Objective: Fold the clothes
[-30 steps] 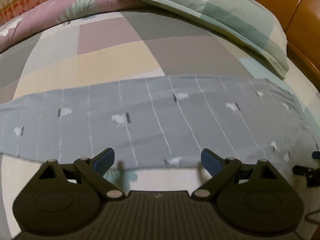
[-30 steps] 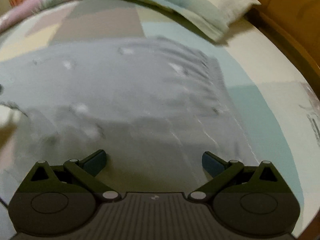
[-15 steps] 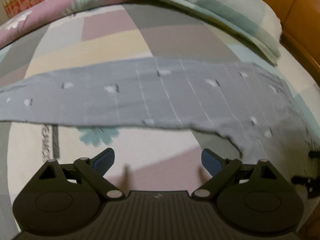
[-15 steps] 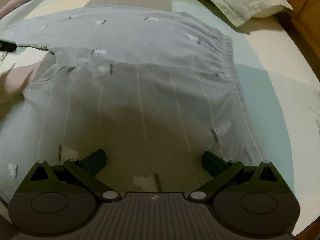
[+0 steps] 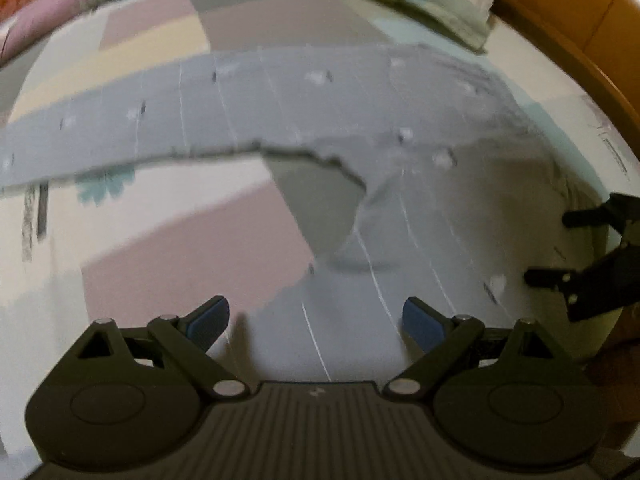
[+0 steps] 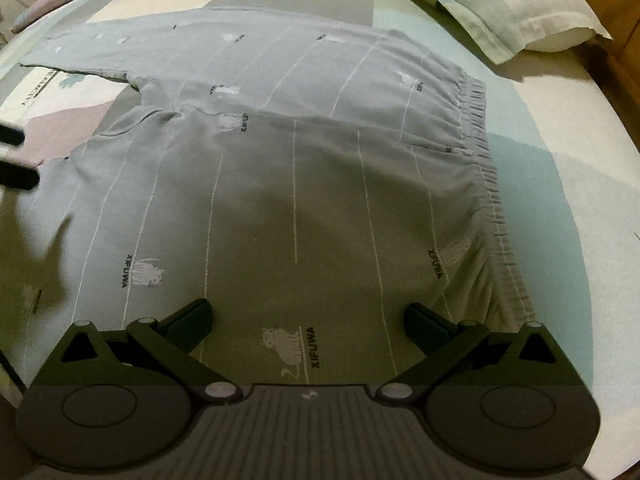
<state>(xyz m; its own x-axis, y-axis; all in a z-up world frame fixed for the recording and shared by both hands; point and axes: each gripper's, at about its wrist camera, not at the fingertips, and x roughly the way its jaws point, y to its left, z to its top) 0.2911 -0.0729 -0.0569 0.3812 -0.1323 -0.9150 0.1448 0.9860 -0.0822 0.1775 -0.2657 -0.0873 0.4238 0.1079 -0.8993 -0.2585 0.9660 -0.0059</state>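
Grey pyjama trousers [image 6: 304,168] with thin white stripes and small cat prints lie flat on the bed. Their elastic waistband [image 6: 486,184] is at the right, and one leg [image 5: 168,108] stretches away to the left. My right gripper [image 6: 308,316] is open just above the near trouser leg, with nothing between its fingers. My left gripper [image 5: 316,320] is also open, hovering over the near leg's left edge. The right gripper's fingertips [image 5: 576,244] show at the right edge of the left wrist view. The left wrist view is motion-blurred.
The bed has a patchwork sheet [image 5: 168,232] in pastel blocks. A checked pillow [image 6: 516,8] lies at the far right, and a wooden headboard [image 5: 568,12] stands behind it. A mauve floral quilt [image 5: 52,8] is bunched at the far left.
Both grippers have pulled back toward the near side of the trousers, staying open. The left wrist view swung right, so the near leg now lies under its fingers.
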